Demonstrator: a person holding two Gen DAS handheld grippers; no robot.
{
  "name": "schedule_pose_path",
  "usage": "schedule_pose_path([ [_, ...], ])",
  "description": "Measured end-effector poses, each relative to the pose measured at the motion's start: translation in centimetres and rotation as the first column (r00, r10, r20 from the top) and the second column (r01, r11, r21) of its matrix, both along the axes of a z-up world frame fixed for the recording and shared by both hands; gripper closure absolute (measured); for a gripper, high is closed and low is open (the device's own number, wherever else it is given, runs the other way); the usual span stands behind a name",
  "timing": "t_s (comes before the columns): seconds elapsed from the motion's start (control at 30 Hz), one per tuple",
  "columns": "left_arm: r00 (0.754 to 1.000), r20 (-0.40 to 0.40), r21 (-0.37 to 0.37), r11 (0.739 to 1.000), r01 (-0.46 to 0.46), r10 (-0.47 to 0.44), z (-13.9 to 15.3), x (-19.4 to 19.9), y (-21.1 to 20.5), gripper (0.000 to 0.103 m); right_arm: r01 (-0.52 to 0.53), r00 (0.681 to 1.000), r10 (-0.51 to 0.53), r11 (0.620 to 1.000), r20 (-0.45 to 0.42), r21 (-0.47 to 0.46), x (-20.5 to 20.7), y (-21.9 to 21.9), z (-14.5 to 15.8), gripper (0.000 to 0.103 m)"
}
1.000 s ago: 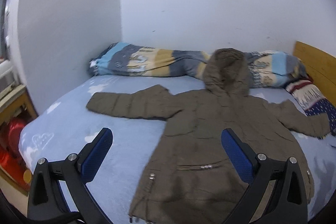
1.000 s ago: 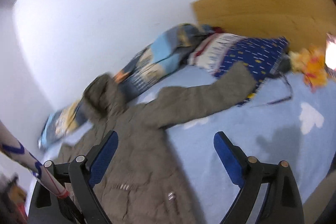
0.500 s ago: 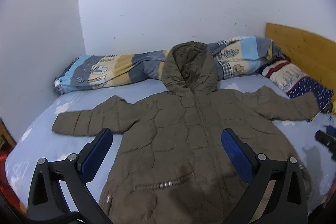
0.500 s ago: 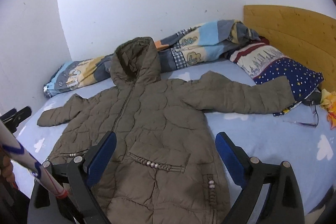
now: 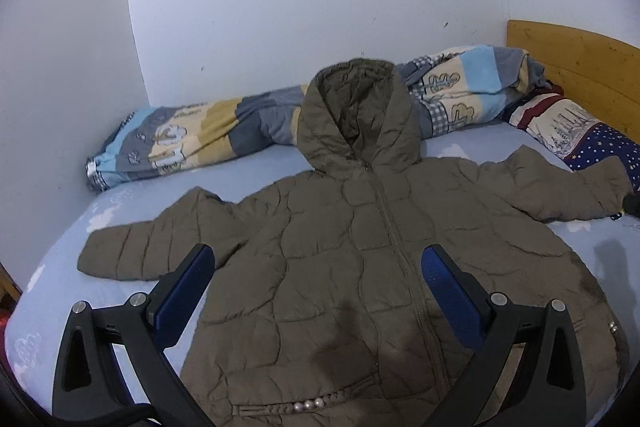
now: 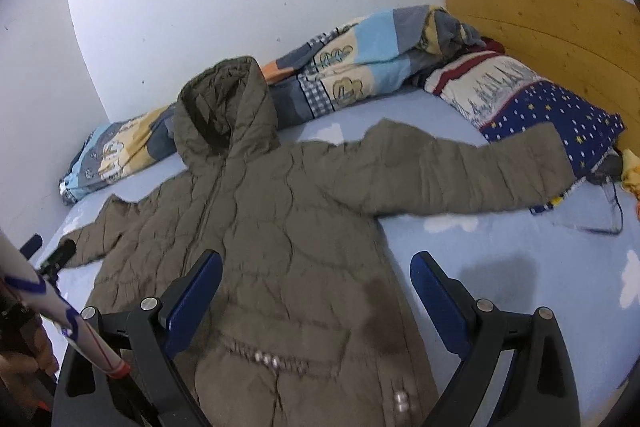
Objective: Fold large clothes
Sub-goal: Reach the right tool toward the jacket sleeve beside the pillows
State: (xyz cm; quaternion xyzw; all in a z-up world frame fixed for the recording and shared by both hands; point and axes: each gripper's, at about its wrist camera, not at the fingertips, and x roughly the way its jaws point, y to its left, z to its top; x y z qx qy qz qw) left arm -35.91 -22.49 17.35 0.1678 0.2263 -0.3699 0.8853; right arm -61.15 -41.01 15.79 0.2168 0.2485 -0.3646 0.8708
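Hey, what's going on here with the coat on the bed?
A person holds a gripper in each hand above a brown hooded jacket laid flat, front up and zipped, on a blue bed. Both sleeves are spread out, the hood towards the wall. The left gripper and right gripper hang open over it, touching nothing. No fold has been made yet.

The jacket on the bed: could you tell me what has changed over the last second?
Only the views moved: both cameras swung to face the jacket squarely. Left gripper and right gripper stayed open, holding nothing. The jacket stayed spread flat, unfolded, on the bed.
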Motion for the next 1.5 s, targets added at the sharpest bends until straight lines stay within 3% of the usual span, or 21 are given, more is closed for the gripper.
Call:
schedule_pose_path([
  [0.13,1.0,0.004,0.033,0.999,-0.002,0.002,-0.9,0.5,0.0,0.0,0.005,1.0,-0.005,1.0,-0.006,0.005,0.7,-2.2,0.4,0.005],
  [0.23,1.0,-0.015,0.021,1.0,-0.003,0.004,-0.9,0.8,0.4,0.0,0.05,0.997,-0.053,0.997,0.047,0.067,-1.1,-5.6,0.4,0.005],
  [0.4,1.0,-0.024,0.023,1.0,-0.001,0.002,-1.3,0.9,0.6,0.0,0.174,0.982,-0.18,0.98,0.055,0.101,-5.1,-10.9,0.0,0.005],
  [0.57,0.997,-0.081,0.029,1.0,-0.002,0.004,-1.5,1.6,0.3,0.0,0.299,0.941,-0.325,0.93,0.098,0.214,-11.2,-15.6,-1.1,0.008],
  [0.8,0.992,-0.124,0.046,0.999,-0.012,0.017,-2.1,2.3,0.2,0.0,0.41,0.889,-0.446,0.875,0.101,0.258,-15.6,-18.0,-1.7,0.013],
  [0.87,0.993,-0.116,0.046,0.999,-0.012,0.017,-2.0,2.1,0.2,0.0,0.425,0.891,-0.45,0.874,0.061,0.238,-15.4,-18.1,-1.8,0.015],
  [0.97,0.993,-0.114,0.046,0.999,-0.009,0.014,-2.0,2.1,0.3,0.0,0.431,0.889,-0.452,0.879,0.072,0.204,-15.5,-18.5,-1.1,0.015],
  [1.07,0.993,-0.119,0.048,0.999,-0.015,0.021,-2.0,2.5,0.3,0.0,0.473,0.866,-0.493,0.862,0.084,0.183,-16.5,-19.3,-0.6,0.015],
  [1.3,0.99,-0.135,0.053,0.998,-0.023,0.03,-2.4,2.9,0.1,0.0,0.53,0.836,-0.547,0.822,0.032,0.207,-18.4,-22.8,-2.6,0.018],
  [1.43,0.991,-0.132,0.068,0.998,-0.021,0.029,-2.8,3.0,-0.2,0.0,0.534,0.824,-0.564,0.805,0.053,0.257,-19.6,-25.2,-3.7,0.032],
  [1.5,0.991,-0.134,0.075,0.997,-0.018,0.027,-3.1,3.1,-0.4,0.0,0.537,0.82,-0.57,0.798,0.053,0.274,-20.0,-26.5,-4.3,0.033],
])
